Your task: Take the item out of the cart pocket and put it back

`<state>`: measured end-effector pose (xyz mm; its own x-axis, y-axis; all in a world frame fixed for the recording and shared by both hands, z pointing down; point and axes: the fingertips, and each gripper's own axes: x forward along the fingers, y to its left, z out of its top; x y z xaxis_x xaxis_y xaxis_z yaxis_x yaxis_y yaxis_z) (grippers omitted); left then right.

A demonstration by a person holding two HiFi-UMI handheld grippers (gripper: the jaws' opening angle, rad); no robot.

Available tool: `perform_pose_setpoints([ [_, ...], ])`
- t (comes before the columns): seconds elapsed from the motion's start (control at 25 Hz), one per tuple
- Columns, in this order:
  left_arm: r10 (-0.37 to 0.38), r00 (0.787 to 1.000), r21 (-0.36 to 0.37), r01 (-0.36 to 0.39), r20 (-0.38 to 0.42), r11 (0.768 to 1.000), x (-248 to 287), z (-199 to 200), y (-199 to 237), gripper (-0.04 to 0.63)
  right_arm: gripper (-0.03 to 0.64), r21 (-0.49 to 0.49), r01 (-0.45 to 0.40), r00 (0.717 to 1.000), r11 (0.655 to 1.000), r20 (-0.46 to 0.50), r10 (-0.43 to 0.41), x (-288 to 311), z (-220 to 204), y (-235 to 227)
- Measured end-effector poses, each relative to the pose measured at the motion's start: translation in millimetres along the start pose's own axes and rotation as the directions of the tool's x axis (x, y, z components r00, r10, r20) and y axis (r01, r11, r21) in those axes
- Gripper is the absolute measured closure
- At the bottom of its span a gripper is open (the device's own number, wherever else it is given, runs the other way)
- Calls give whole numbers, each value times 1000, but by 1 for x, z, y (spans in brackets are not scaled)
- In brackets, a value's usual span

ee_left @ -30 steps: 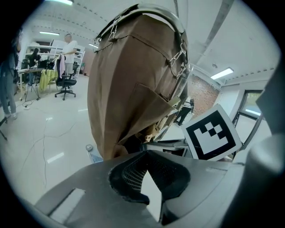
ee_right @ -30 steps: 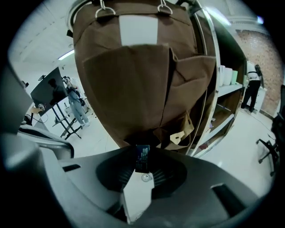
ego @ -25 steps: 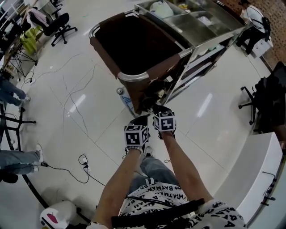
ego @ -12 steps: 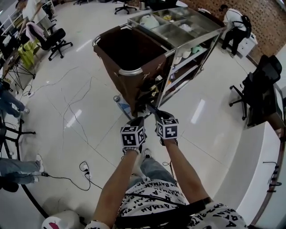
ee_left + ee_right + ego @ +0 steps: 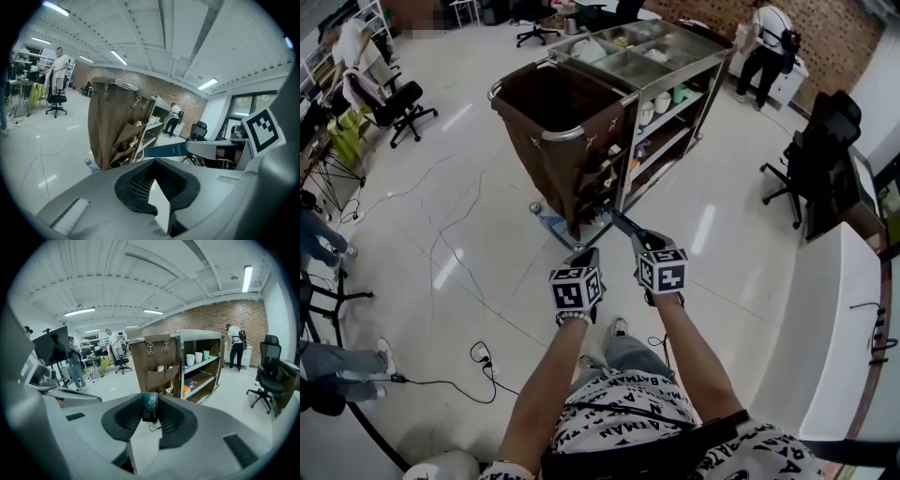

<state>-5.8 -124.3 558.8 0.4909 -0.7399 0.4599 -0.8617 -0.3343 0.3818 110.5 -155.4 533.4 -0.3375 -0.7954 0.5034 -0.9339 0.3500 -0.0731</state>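
**Operator:** Where's the item?

**Spotter:** The slim dark-blue box (image 5: 150,405) is out of the pocket. Your right gripper (image 5: 150,417) has its two black pads clamped on the box's flat faces. One end of the box sticks out past the tips toward the cart, in the air and well apart from it.

**Operator:** And my other hand?

**Spotter:** Your left gripper (image 5: 153,163) is just beside the right one. Its fingers are closed together with nothing between them.

**Operator:** What about the pockets?

**Spotter:** The brown fabric pockets (image 5: 158,376) hang in tiers on the end of the big brown fabric bag (image 5: 572,159), the end that faces you. Pale things poke out of their tops, but they're too small for me to name. The bag's mouth is open and dark inside, so I can't tell you what's in it.

**Operator:** The rest of the cart?

**Spotter:** The steel service cart (image 5: 675,75) has open steel trays on top. Several compartments hold pale things, again too small to name. On its upper shelf you have two white cups (image 5: 190,360) and a pale-green cup (image 5: 206,355), upright and side by side. An orange box (image 5: 186,391) lies on a lower shelf. On the floor, just beside the bag's foot, stands a clear plastic bottle (image 5: 534,208).
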Motion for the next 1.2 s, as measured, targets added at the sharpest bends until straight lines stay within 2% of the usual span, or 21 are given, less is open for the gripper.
perform_pose_setpoints([
  [0.2,-7,999,-15,7,33,1000,-32,-5,-8,592,518,-36,-28,999,999,-20,27,-30,-14,25],
  [0.32,-12,998,-31,14,59,999,-40,0,-14,593,518,-14,-23,1000,1000,-12,23,-39,-17,27],
  [0.76,-3,993,-23,6,114,1000,-43,22,-30,592,518,7,-64,998,998,27,64,-45,1,18],
  [1.2,-7,993,-18,9,121,1000,-41,26,-39,592,520,4,-97,994,995,45,97,-46,13,16],
])
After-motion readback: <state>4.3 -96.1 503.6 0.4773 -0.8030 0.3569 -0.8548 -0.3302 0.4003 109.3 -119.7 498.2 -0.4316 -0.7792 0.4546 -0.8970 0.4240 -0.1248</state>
